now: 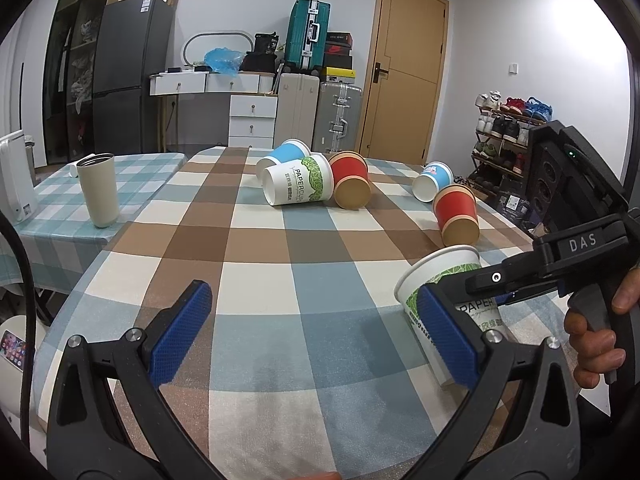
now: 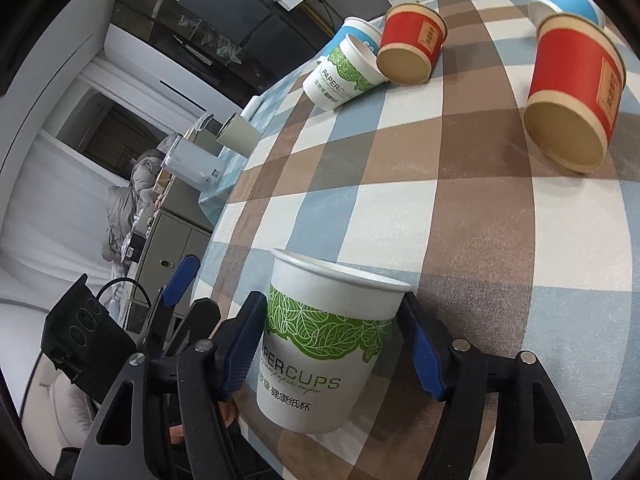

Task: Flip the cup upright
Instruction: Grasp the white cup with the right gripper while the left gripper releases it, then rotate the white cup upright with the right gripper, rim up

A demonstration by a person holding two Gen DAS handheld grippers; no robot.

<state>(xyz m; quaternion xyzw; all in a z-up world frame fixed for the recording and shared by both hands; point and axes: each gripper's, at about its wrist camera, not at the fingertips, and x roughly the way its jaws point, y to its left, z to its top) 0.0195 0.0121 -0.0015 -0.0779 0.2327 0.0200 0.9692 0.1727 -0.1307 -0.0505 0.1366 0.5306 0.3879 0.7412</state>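
My right gripper (image 2: pixel 332 344) is shut on a white paper cup with green leaf print (image 2: pixel 324 340), holding it by its sides, tilted above the checked tablecloth (image 2: pixel 460 208). The same cup (image 1: pixel 440 284) shows at the right of the left wrist view, partly behind my left gripper's right finger. My left gripper (image 1: pixel 316 328) is open and empty, low over the near part of the table. Several other cups lie on their sides: a white leaf cup (image 1: pixel 298 184), a blue cup (image 1: pixel 284 152), two red cups (image 1: pixel 352 184) (image 1: pixel 458 216) and a small blue cup (image 1: pixel 434 180).
A white tumbler (image 1: pixel 98 188) stands upright on the neighbouring table at the left, beside a white appliance (image 1: pixel 14 176). Suitcases, drawers, a fridge and a shoe rack (image 1: pixel 504 136) stand beyond the table's far edge.
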